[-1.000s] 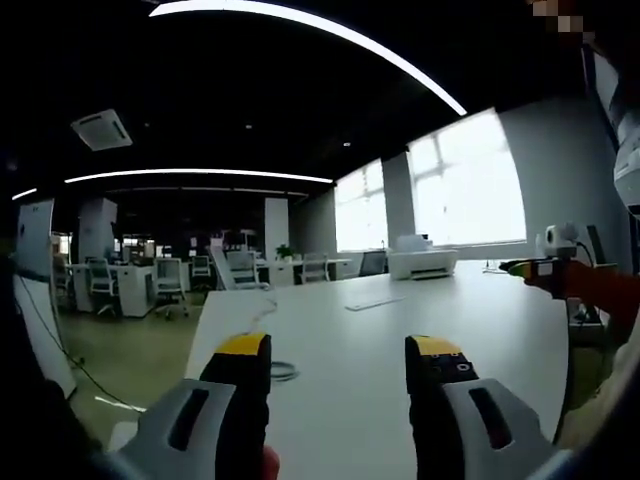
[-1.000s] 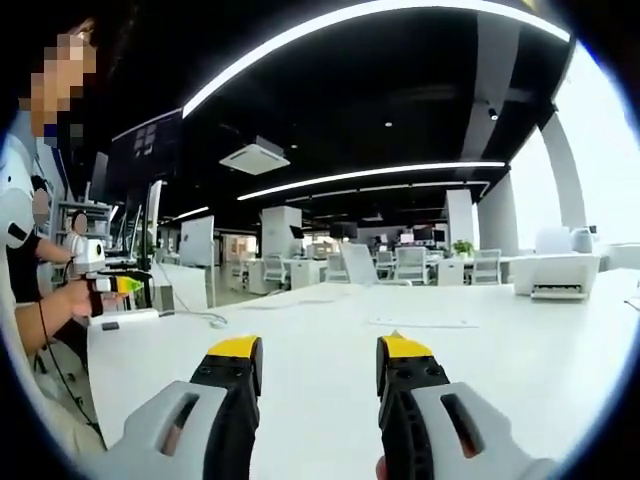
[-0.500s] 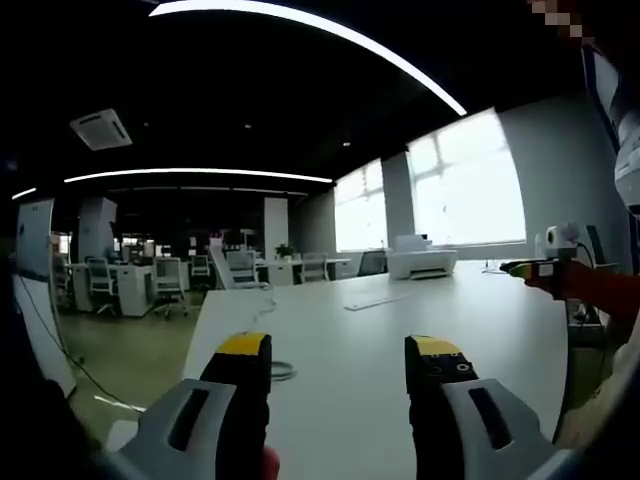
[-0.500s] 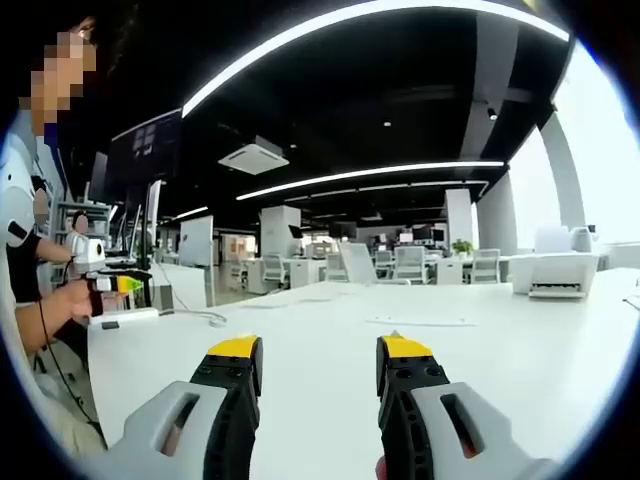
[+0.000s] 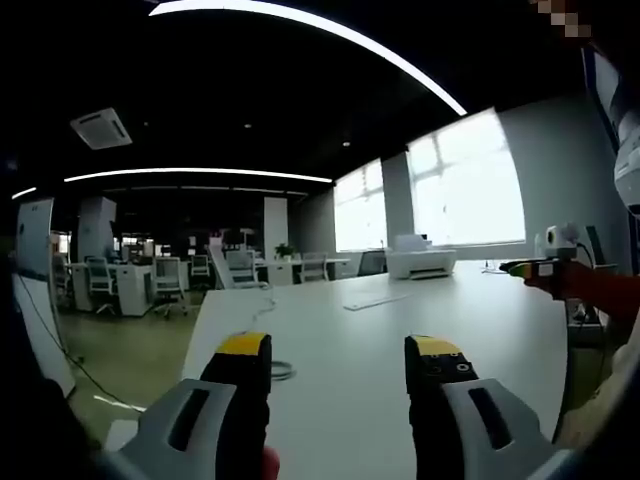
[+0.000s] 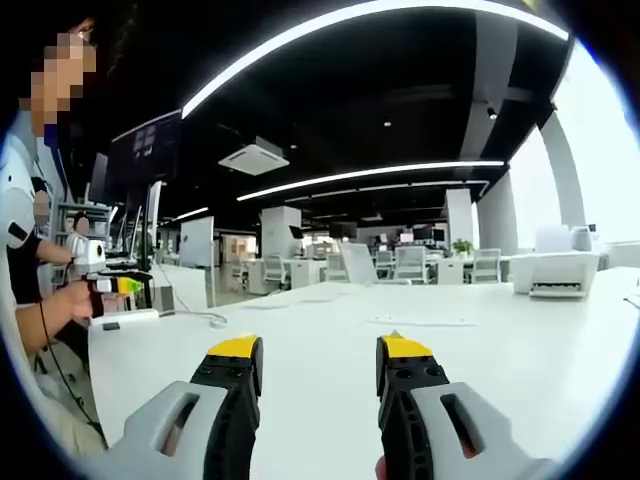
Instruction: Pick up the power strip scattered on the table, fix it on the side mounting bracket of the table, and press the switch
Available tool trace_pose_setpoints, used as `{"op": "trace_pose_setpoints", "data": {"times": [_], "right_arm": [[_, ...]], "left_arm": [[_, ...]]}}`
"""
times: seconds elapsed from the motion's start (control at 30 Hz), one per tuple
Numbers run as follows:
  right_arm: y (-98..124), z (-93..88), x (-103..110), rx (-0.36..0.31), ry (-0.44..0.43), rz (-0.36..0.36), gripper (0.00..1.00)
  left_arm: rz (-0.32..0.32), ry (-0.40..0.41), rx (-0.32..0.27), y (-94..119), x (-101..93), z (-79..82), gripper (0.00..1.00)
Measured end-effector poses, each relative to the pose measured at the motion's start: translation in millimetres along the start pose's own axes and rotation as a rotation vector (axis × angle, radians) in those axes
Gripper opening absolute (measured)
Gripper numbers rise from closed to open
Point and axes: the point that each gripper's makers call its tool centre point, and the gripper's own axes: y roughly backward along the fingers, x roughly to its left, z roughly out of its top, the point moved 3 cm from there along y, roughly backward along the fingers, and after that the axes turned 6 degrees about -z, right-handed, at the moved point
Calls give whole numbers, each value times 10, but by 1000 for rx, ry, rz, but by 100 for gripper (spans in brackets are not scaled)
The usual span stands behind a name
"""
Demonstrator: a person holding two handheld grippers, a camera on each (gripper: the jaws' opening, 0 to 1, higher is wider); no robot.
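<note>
Nothing is moving since before: we are holding left tongs (image 5: 338,358) and right tongs (image 6: 316,360) apart, empty, above the white surface (image 6: 480,360). We cannot yet locate the power strip, so finding it comes next.

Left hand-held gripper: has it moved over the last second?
No. The left hand-held gripper sits at the same spot against the white printer and the table edge as before.
</note>
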Motion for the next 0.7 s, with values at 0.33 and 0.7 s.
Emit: {"op": "trace_pose_setpoints", "data": {"times": [0.33,0.7], "right_arm": [[-12,17,-1,-3,-3,0,42],[-94,21,51,-8,-13,18,41]], "left_arm": [[6,-3,-2,18,10,18,58],[14,-3,-17,41,28,70,58]]}}
